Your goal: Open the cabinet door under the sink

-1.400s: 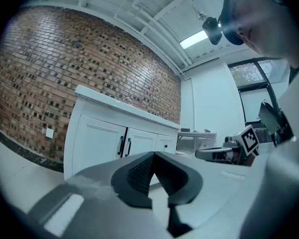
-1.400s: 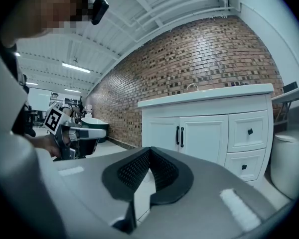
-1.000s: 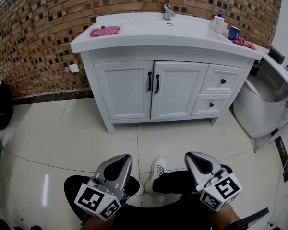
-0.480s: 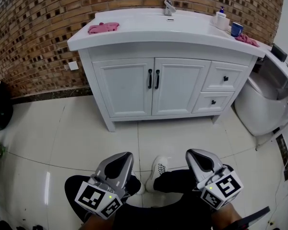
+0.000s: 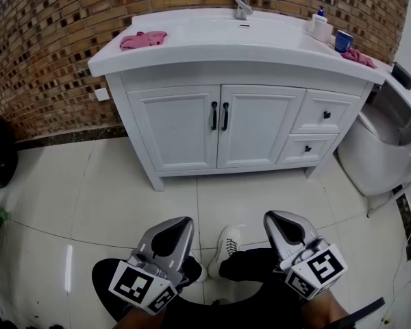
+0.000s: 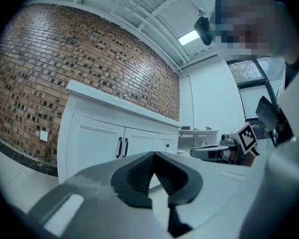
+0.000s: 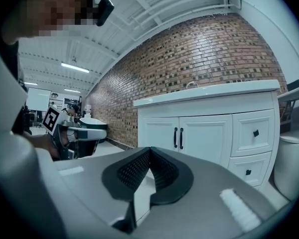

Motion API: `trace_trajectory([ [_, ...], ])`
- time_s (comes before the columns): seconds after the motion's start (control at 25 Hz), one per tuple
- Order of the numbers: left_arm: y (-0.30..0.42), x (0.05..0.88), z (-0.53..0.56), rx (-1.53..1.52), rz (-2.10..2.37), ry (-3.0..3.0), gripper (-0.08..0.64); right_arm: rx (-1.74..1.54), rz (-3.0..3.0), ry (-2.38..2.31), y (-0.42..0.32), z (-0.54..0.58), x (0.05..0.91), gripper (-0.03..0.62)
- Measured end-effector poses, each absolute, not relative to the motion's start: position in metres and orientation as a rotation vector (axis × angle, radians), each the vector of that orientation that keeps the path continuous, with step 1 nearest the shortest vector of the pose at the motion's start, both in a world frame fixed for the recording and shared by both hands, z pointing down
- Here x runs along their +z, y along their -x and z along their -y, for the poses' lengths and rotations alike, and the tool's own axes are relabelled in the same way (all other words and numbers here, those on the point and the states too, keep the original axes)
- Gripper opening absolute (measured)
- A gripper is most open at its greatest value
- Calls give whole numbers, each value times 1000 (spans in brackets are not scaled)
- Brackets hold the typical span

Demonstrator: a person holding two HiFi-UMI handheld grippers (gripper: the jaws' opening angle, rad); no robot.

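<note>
At left, left gripper (image 5: 181, 223) with jaws closed tip to tip on nothing, well short of the shut cabinet doors (image 5: 180, 130) under the sink, black handles (image 5: 214, 116) side by side at centre. At right, right gripper (image 5: 272, 217) likewise closed and empty. In head view only: pink cloth (image 5: 142, 40) on countertop; in gripper views only: ceiling lights (image 6: 188, 37).

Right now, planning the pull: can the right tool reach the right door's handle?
Probably not yet: the right tool, shut, is well short of the handle, open floor between. Nothing blocks it.
</note>
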State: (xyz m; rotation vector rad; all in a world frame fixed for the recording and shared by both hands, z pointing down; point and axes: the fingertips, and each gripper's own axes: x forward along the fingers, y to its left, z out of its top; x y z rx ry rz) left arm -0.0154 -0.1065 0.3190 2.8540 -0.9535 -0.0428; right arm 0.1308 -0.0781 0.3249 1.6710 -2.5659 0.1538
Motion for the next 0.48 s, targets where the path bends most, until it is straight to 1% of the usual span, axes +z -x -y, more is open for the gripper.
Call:
trace_trajectory([
  [0.12,11,316,120,-50,948,-2856,5,151,2602,-1695,-129,96,316,6],
  [0.48,-9,310,175,-56,956,-2862,5,165,2556,-1658,-138,141,327,6],
])
